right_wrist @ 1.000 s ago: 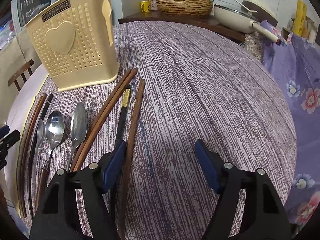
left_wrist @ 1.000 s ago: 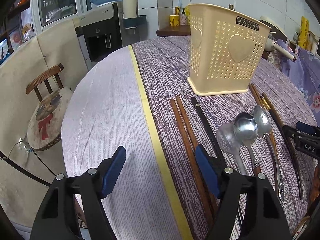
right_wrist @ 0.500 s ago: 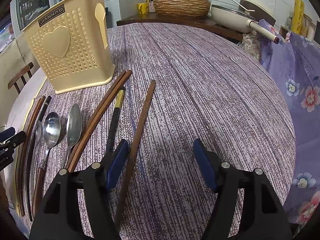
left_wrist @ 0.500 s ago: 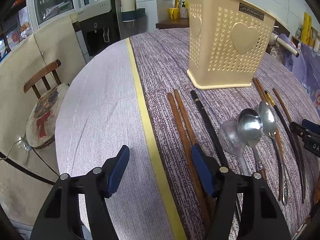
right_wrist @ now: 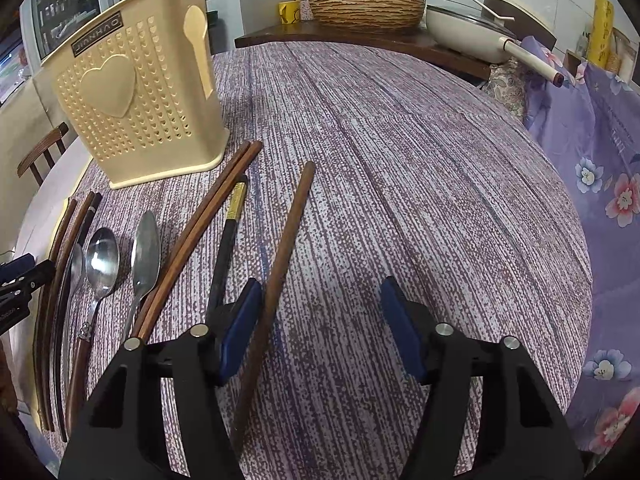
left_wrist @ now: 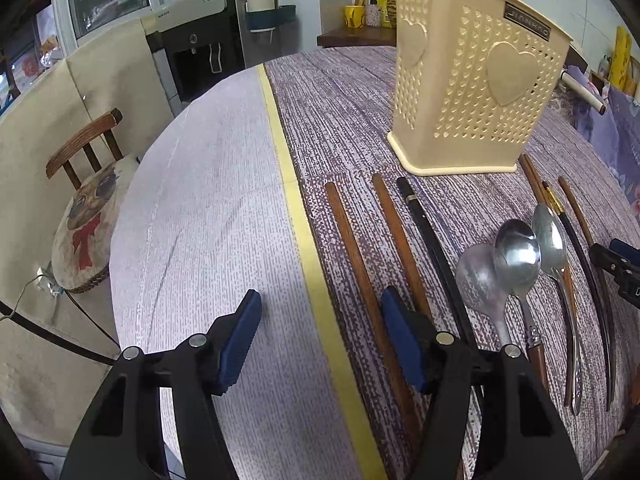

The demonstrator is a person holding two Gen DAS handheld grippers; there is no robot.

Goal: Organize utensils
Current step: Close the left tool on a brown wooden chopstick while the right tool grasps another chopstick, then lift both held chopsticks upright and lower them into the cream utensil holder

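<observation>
Nearest right wrist camera: right gripper, jaws apart after closing slightly, 1 brown chopstick between pads, beside left pad, not clamped. Left gripper, jaws apart, just narrowed, over yellow tape line; another brown chopstick at right pad. Mid-table: 3 spoons, black chopsticks. Beyond: cream utensil basket, upright on purple tablecloth.

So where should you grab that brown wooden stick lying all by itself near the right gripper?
Probably at its near end. The lone brown wooden chopstick lies flat on the purple tablecloth, already between the right gripper fingers, whose jaws have been closing. Come from above, one finger each side, since it is thin and nothing lies to its right.
</observation>
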